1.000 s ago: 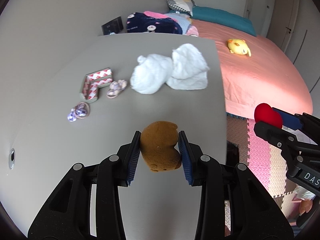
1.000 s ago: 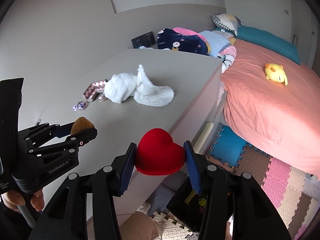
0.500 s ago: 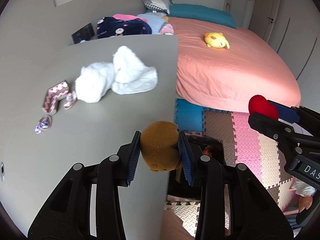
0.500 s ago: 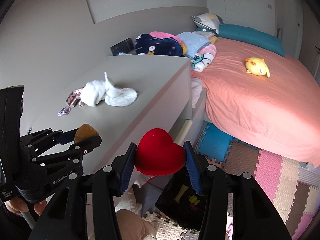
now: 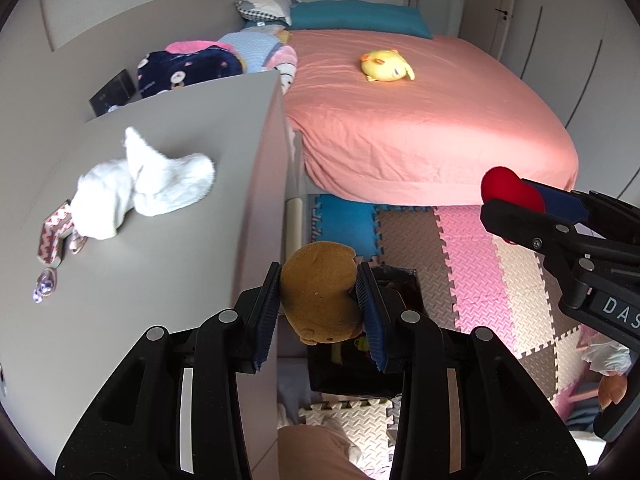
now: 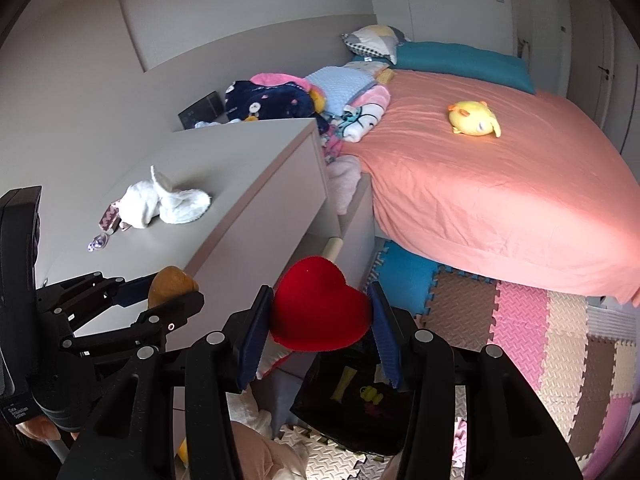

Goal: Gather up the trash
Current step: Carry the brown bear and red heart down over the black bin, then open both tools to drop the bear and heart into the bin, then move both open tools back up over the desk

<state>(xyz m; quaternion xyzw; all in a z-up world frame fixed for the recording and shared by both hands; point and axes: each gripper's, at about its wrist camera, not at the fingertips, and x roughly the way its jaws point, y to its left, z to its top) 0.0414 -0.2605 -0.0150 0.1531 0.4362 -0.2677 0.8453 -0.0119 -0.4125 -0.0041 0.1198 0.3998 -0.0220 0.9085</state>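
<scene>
My left gripper [image 5: 320, 312] is shut on a brown plush bear [image 5: 320, 300], held past the right edge of the grey dresser top [image 5: 180, 260]. A red plush heart [image 6: 318, 312] sits squeezed between the blue pads of my right gripper [image 6: 320, 328]. Below both, on the floor, stands a black bin [image 6: 360, 408] with yellow bits inside; the left wrist view shows the black bin [image 5: 396, 284] just under the bear. The right gripper with the red heart [image 5: 508, 192] shows at the right of the left wrist view. At the left of the right wrist view is the left gripper with the bear [image 6: 170, 280].
On the dresser lie a white cloth [image 5: 140, 184], a small patterned box [image 5: 50, 236] and small wrappers [image 5: 44, 286]. A pink bed [image 5: 420, 120] with a yellow plush [image 5: 386, 66] fills the right. Foam puzzle mats [image 5: 472, 264] cover the floor. Folded clothes [image 6: 280, 96] are piled behind the dresser.
Both grippers have swung right, off the dresser top and out over the floor, each keeping its toy. The black bin has come into view beneath them.
</scene>
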